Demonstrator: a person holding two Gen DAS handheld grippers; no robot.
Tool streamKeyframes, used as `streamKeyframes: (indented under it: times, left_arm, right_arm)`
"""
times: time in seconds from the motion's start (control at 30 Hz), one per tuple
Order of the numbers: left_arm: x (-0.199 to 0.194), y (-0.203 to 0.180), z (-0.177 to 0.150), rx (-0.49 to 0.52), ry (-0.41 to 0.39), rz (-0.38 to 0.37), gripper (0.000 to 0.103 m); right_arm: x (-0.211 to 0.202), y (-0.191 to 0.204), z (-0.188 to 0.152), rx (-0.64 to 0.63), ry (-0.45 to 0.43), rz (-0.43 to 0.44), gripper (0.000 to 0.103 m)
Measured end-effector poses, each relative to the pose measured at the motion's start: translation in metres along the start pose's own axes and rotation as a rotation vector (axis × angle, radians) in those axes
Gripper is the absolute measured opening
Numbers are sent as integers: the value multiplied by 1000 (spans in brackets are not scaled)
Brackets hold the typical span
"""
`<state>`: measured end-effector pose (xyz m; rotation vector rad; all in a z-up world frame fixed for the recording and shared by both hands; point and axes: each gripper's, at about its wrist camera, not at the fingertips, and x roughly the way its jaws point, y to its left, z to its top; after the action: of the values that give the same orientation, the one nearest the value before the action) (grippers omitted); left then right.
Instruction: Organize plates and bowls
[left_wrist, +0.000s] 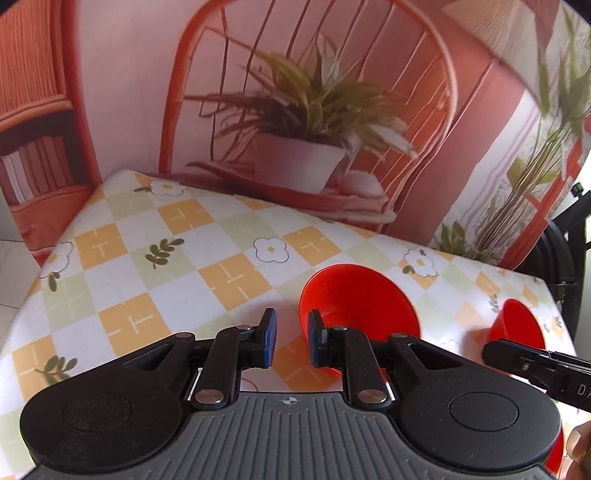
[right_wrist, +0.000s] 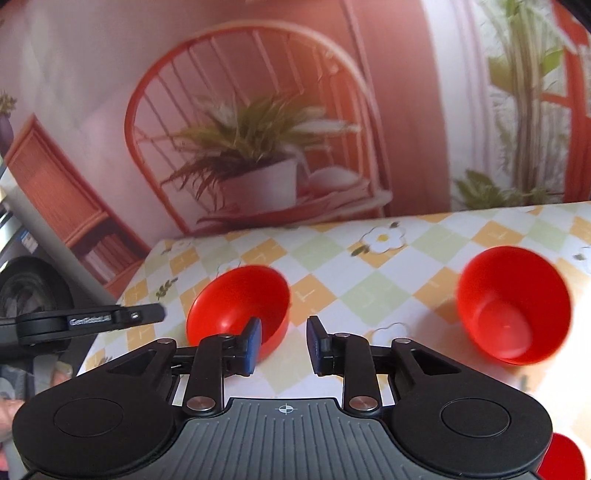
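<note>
Two red bowls stand upright on the checked tablecloth. In the left wrist view the nearer bowl (left_wrist: 358, 299) sits just right of my left gripper (left_wrist: 291, 339), which is open and holds nothing; its right finger (left_wrist: 316, 338) overlaps the bowl's near rim. The second bowl (left_wrist: 517, 325) is further right, behind part of my right gripper (left_wrist: 535, 365). In the right wrist view my right gripper (right_wrist: 284, 343) is open and empty between one bowl (right_wrist: 240, 302) on its left and the other bowl (right_wrist: 513, 306) at the right. The left gripper's finger (right_wrist: 122, 317) shows at the left.
The table (left_wrist: 147, 280) ends at a left edge and at a printed backdrop (left_wrist: 295, 110) of a chair and plant behind. Another red item (right_wrist: 565, 458) peeks out at the bottom right, mostly hidden. A hand (left_wrist: 580, 443) shows at the frame's corner.
</note>
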<state>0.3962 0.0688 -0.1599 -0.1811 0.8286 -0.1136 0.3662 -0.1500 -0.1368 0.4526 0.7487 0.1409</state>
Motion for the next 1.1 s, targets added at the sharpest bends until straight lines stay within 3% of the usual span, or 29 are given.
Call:
streamKeyframes:
  times: [0.37,0.47,0.7,0.8,0.87,1.1]
  left_arm:
    - [44,8,2,-18,50,-63,21]
    - [48,9,0,-26,59,-88,28]
    - [58,10,-8,-51,104,-117,27]
    - [58,8,-10,-53,106,-127,17]
    - [55,5,-10,-40,101,-119,16]
    - [34,-11,-8,25,78,-104,13]
  right_arm:
    - [70,1,12,48,95,-37,30]
    - [76,-6,11,81,106,-32,30]
    - [79,-9,7,92,100,-27,15]
    - [77,-9,6,99,94,-14,11]
    - [75,-8,5,100,93,-8,7]
    - [55,-7,3,130,62,-2,7]
